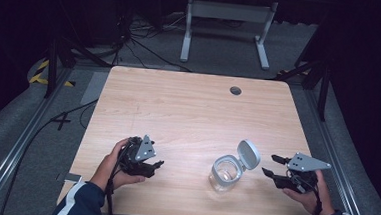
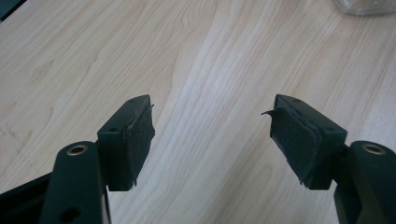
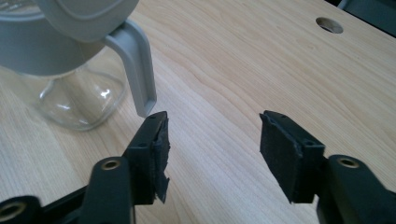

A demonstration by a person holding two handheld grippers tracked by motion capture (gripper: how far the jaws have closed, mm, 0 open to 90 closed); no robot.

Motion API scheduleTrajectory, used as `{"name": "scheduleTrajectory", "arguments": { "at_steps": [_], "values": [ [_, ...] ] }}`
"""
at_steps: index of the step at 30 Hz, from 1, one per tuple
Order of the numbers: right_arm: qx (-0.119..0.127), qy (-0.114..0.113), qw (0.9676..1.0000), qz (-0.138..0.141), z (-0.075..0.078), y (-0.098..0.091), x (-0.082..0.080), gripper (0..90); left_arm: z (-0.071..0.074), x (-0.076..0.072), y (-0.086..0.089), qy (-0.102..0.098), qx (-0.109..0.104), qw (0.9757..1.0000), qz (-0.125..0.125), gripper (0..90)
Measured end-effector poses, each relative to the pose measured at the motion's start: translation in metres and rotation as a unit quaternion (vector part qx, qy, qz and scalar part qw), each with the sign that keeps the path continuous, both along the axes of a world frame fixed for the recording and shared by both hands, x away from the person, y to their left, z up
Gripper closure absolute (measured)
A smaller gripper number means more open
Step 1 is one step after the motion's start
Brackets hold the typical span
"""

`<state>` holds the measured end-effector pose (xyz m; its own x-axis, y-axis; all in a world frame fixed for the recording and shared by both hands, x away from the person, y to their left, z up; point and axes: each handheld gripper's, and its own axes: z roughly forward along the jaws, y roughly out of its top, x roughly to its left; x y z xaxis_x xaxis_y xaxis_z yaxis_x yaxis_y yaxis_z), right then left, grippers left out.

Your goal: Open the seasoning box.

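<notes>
A clear glass jar [image 1: 225, 174] stands upright near the table's front edge, right of centre; its grey hinged lid [image 1: 248, 154] is flipped up and open on the right side. My left gripper [image 1: 158, 164] rests low at the front left, well to the left of the jar, jaws open with bare wood between them [image 2: 212, 121]. My right gripper [image 1: 271, 165] sits just right of the jar, open and empty. In the right gripper view [image 3: 212, 126] the jar [image 3: 79, 88] and the lid's grey hinge arm [image 3: 137, 70] hang just beyond the left pad.
The light wooden table [image 1: 188, 112] has a round cable hole [image 1: 235, 90] near its far edge. Beyond it stand a white desk frame [image 1: 229, 19] and cables on the grey floor. A person's hands and dark sleeves come in from the front edge.
</notes>
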<state>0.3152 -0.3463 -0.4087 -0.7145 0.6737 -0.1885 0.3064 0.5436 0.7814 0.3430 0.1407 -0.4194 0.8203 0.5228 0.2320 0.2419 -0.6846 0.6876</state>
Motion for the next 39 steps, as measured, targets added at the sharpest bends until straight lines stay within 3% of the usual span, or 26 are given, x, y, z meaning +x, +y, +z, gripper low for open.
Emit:
{"name": "scheduleTrajectory", "arguments": {
  "at_steps": [10, 16, 19, 25, 32, 36, 38, 39],
  "values": [
    [-0.047, 0.006, 0.9988, -0.01, -0.009, -0.015, -0.004, 39.5, -0.02, -0.006, 0.028, 0.021, 0.014, 0.9994, 0.024, 29.4],
    [-0.049, 0.023, 0.9981, -0.028, -0.016, -0.031, -0.008, 39.0, -0.028, -0.013, 0.039, 0.031, 0.024, 0.9989, 0.025, 28.0],
    [-0.046, 0.04, 0.9974, -0.038, -0.027, -0.047, -0.012, 38.2, -0.032, -0.017, 0.046, 0.039, 0.013, 0.9988, 0.027, 27.4],
    [-0.019, 0.057, 0.9957, -0.071, -0.043, -0.071, -0.017, 36.7, -0.038, -0.019, 0.063, 0.056, -0.014, 0.9978, 0.033, 26.8],
    [0.037, 0.072, 0.9913, -0.103, -0.057, -0.092, -0.02, 31.2, -0.052, -0.015, 0.078, 0.08, -0.029, 0.9951, 0.049, 24.7],
    [0.037, 0.075, 0.9897, -0.116, -0.058, -0.094, -0.02, 27.4, -0.057, -0.014, 0.082, 0.087, -0.052, 0.9933, 0.056, 18.1],
    [0.04, 0.078, 0.9894, -0.116, -0.058, -0.094, -0.019, 26.9, -0.062, -0.012, 0.088, 0.098, -0.075, 0.9901, 0.066, 15.4],
    [0.04, 0.079, 0.9894, -0.115, -0.058, -0.094, -0.019, 26.7, -0.062, -0.012, 0.088, 0.098, -0.077, 0.9899, 0.069, 15.2]
  ]
}}
